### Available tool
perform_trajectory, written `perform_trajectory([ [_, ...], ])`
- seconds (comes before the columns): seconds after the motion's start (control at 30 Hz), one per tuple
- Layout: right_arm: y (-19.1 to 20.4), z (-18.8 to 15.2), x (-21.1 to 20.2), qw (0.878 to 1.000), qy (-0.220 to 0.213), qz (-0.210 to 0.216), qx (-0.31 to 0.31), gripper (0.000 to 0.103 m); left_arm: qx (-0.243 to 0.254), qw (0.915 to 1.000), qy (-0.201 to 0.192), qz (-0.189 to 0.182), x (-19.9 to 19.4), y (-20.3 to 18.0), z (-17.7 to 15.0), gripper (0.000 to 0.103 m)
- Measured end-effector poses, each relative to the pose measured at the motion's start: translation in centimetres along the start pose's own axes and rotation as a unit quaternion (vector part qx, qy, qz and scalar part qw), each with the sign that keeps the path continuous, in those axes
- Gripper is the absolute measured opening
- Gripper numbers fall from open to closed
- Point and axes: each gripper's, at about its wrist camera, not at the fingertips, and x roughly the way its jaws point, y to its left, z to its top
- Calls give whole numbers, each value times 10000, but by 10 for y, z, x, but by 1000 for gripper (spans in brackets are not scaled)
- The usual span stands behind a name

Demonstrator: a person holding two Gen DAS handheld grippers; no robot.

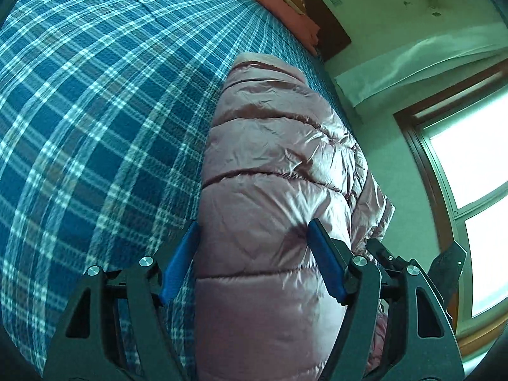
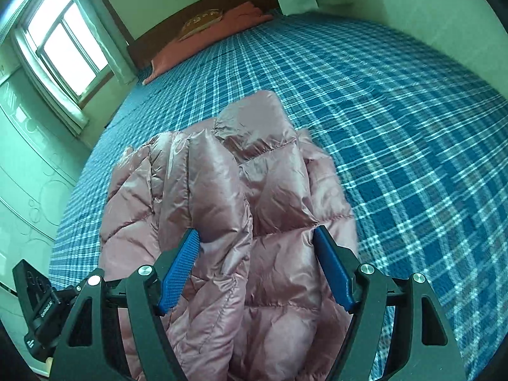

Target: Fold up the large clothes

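Note:
A shiny pink quilted puffer jacket (image 1: 279, 158) lies bunched in a long roll on a blue plaid bed (image 1: 95, 111). My left gripper (image 1: 254, 225) hovers over its near end. Its blue pads stand wide apart, one at the jacket's left edge and one over its top, and they clamp nothing. In the right wrist view the jacket (image 2: 222, 174) is piled in thick folds. My right gripper (image 2: 255, 230) straddles a bulky fold, and both pads press into the fabric from either side. The jacket's near part is hidden under both grippers.
A reddish pillow (image 2: 203, 41) and a dark wooden headboard (image 2: 152, 35) are at the far end of the bed (image 2: 397, 127). A bright window (image 2: 70, 41) with curtains and a pale wardrobe (image 2: 25, 158) stand beside the bed. Bare sheet stretches beyond the jacket.

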Motion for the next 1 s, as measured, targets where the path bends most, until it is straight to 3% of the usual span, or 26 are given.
perform_trajectory([
  [0.07,-3,0,5,9998,104,175,25,29,52,10000,14,3,2,-6,0,72],
  [0.1,-6,0,5,9997,107,228,61,20,72,10000,15,3,2,-7,0,73],
  [0.2,-16,0,1,9998,-27,184,100,11,173,9998,14,20,5,-14,2,73],
  [0.33,-36,-3,0,9998,-83,12,176,10,373,9992,64,103,13,-26,1,73],
  [0.57,-62,-14,26,9994,153,-124,284,10,686,9943,359,729,49,-40,-10,74],
  [0.73,-63,-20,35,9994,164,-183,233,9,953,9894,356,1037,68,-39,-11,74],
  [0.93,-66,-18,28,9990,57,-9,445,10,787,9928,344,839,59,-31,-9,74],
  [1.0,-72,-19,14,9979,19,47,641,18,642,9945,295,770,46,-26,-11,74],
])
